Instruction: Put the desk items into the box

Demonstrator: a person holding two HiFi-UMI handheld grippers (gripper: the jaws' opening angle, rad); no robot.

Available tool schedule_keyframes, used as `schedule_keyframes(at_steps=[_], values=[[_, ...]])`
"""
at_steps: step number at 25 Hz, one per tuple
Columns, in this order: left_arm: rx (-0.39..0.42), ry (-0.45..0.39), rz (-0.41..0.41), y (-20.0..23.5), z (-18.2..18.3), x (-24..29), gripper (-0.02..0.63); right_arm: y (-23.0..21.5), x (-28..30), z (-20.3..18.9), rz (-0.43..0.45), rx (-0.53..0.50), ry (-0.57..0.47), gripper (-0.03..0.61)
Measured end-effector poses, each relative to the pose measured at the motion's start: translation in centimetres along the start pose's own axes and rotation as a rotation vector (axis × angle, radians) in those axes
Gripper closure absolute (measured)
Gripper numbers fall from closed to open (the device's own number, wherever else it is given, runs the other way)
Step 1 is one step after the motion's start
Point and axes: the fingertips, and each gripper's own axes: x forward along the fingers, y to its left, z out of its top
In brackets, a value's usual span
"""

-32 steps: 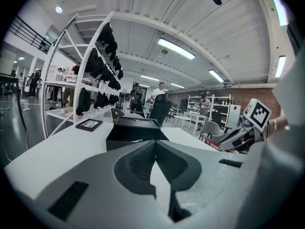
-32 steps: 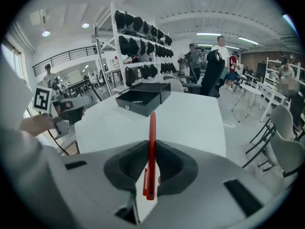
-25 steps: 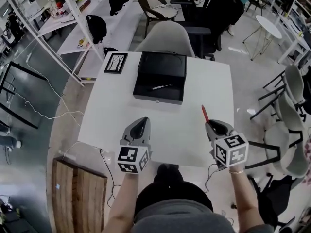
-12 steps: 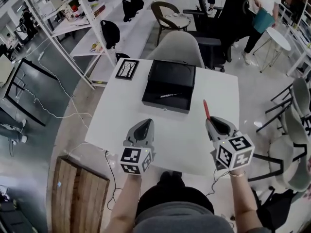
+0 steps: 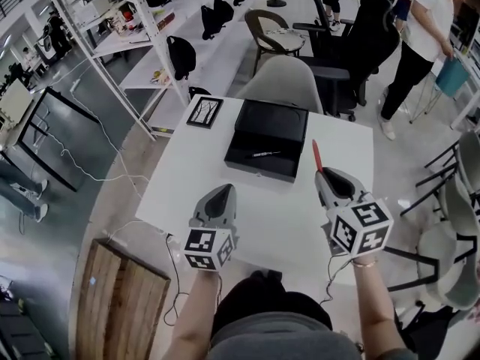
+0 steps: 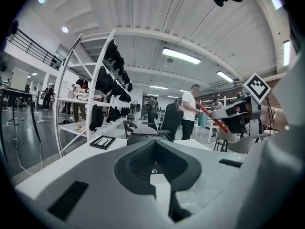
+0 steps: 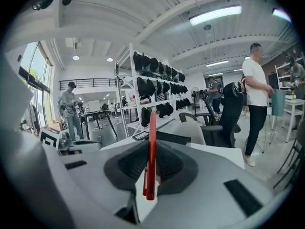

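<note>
- The red pen (image 7: 151, 151) is pinched between the fingers of the right gripper (image 5: 327, 180). Its lower end sits at the pads, and most of its length sticks out past the fingertips.
- In the head view the red pen points away from the person, with its far end just beside the near right corner of the black box (image 5: 264, 137). It is not in the box.
- In the left gripper view the right gripper is held above the tabletop (image 5: 195, 178), with the pen slanting up and away from it.
- The black box stands open at the far middle of the white tabletop. A slim pen (image 5: 262, 154) lies inside it, at a slight angle.
- A black picture frame (image 5: 205, 112) lies flat at the tabletop's far left corner, just beside the box and apart from it.
- The left gripper (image 5: 218, 193) hangs over the near left part of the tabletop, well apart from the box. Its fingers stand only narrowly apart, and nothing is between them.
- A grey shell chair (image 5: 285, 85) is at the far edge of the tabletop, with a black office chair (image 5: 360, 43) behind it.
- A person in a white shirt (image 5: 424, 28) stands at the far right, carrying a teal bag (image 5: 452, 73).
- A white shelving rack (image 5: 112, 43) hung with black bags runs along the left.
- A wooden panel (image 5: 124, 298) lies on the floor near the person's left arm.
</note>
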Motion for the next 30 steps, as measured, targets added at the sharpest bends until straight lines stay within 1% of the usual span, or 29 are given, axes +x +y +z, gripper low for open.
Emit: schedule_keyframes(at_steps=[7, 11, 21, 30], values=[[0.011, 0.001, 0.018, -0.1, 0.2, -0.1, 0.608, 0.3, 0.7, 1.7, 0.022, 0.001, -0.044, 0.526], [0.012, 0.008, 0.025, 1.0, 0.2, 0.5, 0.608, 0.6, 2.3, 2.0, 0.041, 0.003, -0.037, 0.526], [-0.003, 0.030, 0.011, 5.0, 0.3, 3.6, 0.609, 1.1, 8.0, 1.2, 0.045, -0.057, 0.057, 0.526], [-0.024, 0.069, -0.024, 8.0, -0.7, 6.6, 0.609, 1.2, 13.3, -0.9, 0.062, -0.132, 0.162, 0.526]])
